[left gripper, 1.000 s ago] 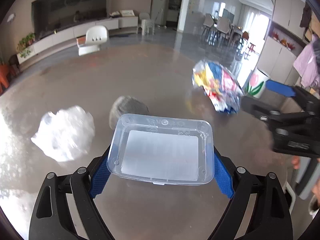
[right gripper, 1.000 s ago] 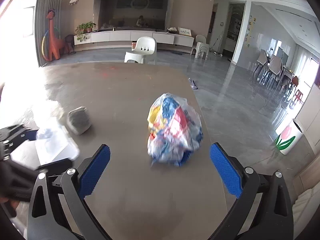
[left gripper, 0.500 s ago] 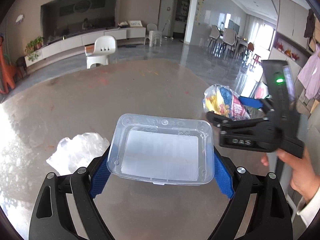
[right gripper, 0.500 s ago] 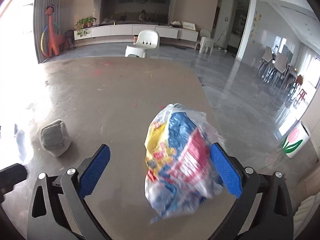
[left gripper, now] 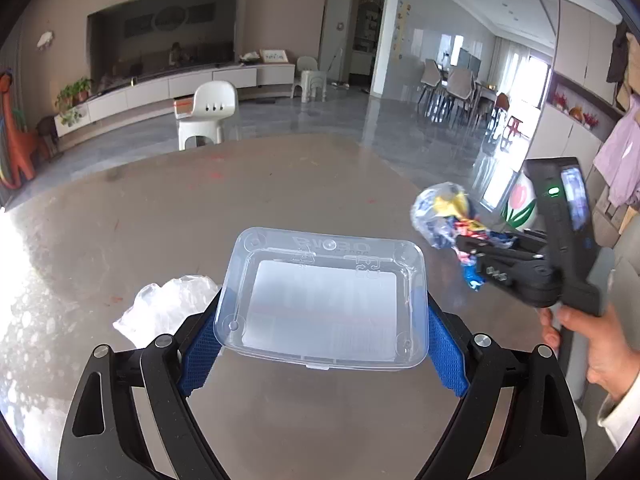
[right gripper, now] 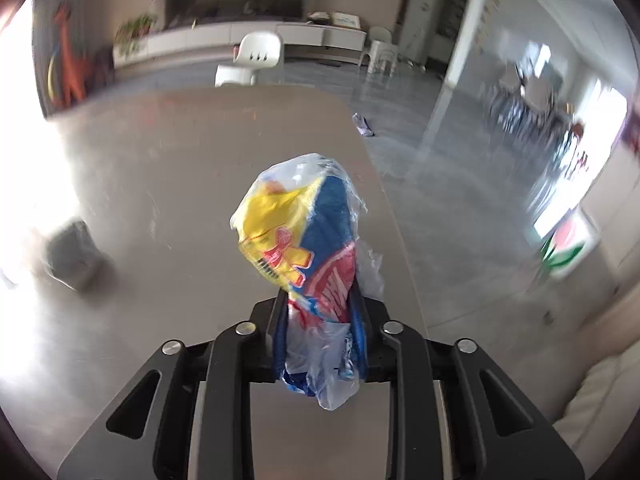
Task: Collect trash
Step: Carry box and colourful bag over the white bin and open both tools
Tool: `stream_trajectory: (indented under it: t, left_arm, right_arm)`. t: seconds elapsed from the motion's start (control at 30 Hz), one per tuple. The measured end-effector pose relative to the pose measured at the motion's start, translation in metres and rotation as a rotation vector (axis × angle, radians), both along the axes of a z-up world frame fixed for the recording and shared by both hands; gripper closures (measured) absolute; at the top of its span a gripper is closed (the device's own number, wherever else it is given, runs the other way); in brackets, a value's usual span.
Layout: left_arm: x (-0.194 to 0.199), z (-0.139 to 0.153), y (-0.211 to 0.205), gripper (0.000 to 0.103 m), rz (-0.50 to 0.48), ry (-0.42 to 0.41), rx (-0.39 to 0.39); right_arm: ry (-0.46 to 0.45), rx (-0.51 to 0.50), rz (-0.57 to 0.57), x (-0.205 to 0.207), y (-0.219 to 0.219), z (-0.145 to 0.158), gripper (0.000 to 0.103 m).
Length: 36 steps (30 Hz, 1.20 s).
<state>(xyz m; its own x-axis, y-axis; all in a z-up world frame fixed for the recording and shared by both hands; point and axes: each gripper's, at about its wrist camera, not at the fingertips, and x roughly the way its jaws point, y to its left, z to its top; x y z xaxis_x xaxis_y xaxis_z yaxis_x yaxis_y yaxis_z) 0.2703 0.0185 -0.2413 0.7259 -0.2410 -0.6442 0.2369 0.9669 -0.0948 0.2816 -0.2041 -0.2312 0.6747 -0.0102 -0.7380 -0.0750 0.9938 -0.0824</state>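
My left gripper [left gripper: 322,344] is shut on a clear plastic container [left gripper: 324,300] and holds it above the brown table [left gripper: 200,208]. My right gripper [right gripper: 320,336] is shut on a crumpled colourful snack bag [right gripper: 304,248], lifted off the table; the bag [left gripper: 448,216] and right gripper [left gripper: 516,264] also show at the right of the left wrist view. A crumpled white plastic bag [left gripper: 164,312] lies on the table just left of the container. A grey crumpled wad [right gripper: 72,256] lies blurred at the table's left in the right wrist view.
The table's right edge [right gripper: 396,232] runs close beside the snack bag. A white bin with a tulip print [left gripper: 520,204] stands on the floor to the right. A white chair [left gripper: 208,112] stands beyond the table's far edge.
My right gripper has closed on the snack bag and lifted it off the table. My left gripper still holds the container, and its view has shifted so the grey wad is no longer seen.
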Motion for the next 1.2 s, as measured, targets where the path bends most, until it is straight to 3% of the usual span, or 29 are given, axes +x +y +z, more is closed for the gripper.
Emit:
stream_trajectory:
  t: [0.27, 0.53, 0.87, 1.2]
  left_arm:
    - [-0.018, 0.020, -0.010, 0.017, -0.015, -0.036, 0.027]
    - [-0.049, 0.036, -0.036, 0.017, -0.059, -0.063, 0.036]
    - [-0.119, 0.031, -0.128, 0.017, -0.253, -0.024, 0.011]
    - [-0.180, -0.015, -0.229, 0.017, -0.518, 0.103, 0.019]
  right_arm:
    - [-0.119, 0.038, 0.066, -0.103, -0.010, 0.064, 0.077]
    - [-0.180, 0.066, 0.051, -0.199, -0.042, 0.106, 0.077]
    - [-0.216, 0.069, -0.099, -0.280, -0.093, 0.105, 0.077]
    - [-0.189, 0.104, -0.272, -0.350, -0.154, 0.078, 0.076]
